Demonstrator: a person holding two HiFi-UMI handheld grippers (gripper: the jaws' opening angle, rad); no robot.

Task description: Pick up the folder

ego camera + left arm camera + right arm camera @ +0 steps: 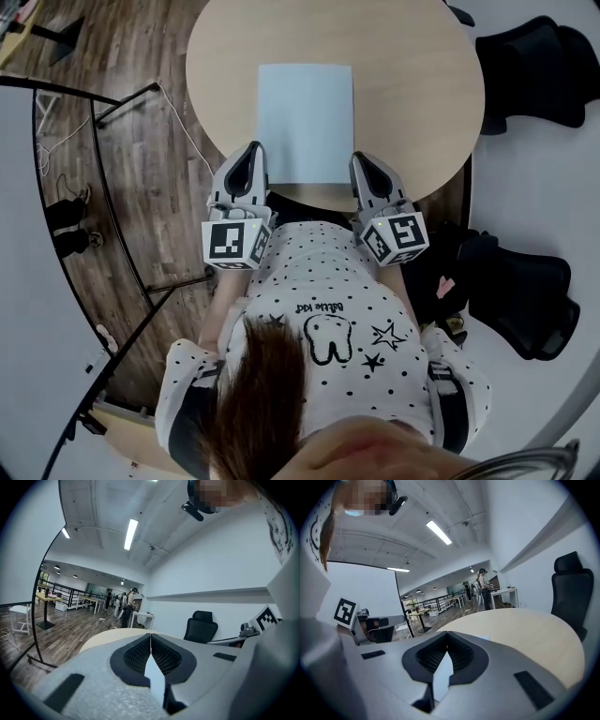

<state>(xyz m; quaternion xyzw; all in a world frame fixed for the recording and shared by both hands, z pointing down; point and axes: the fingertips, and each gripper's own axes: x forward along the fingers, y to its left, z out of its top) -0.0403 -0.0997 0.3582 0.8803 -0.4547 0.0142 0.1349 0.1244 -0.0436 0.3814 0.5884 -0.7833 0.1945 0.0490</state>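
Head view: the folder [306,122] lies flat on the round table [403,75], square to the person, with its near edge close to the table's near rim. It is a plain, pale blue rectangle with no visible print or tabs. The left gripper [254,148] sits at its near left corner and the right gripper [362,159] at its near right corner.

Only the gripper views show the jaws. On the left gripper [150,637] the tips are pressed together, and the same holds for the right gripper [447,637]. Each view shows a pale sliver in the slot behind the tips, and I cannot tell what it is. The right gripper view also catches a small corner of the folder [486,638] on the tabletop just past the jaws; the left gripper view shows none.

Tan tabletop borders the folder on its left, right and far sides. Off the table, black chairs [539,66] stand to the right and a dark railing [94,178] curves along the wooden floor [150,122] to the left. The gripper views add people at desks [126,604] far across the room.
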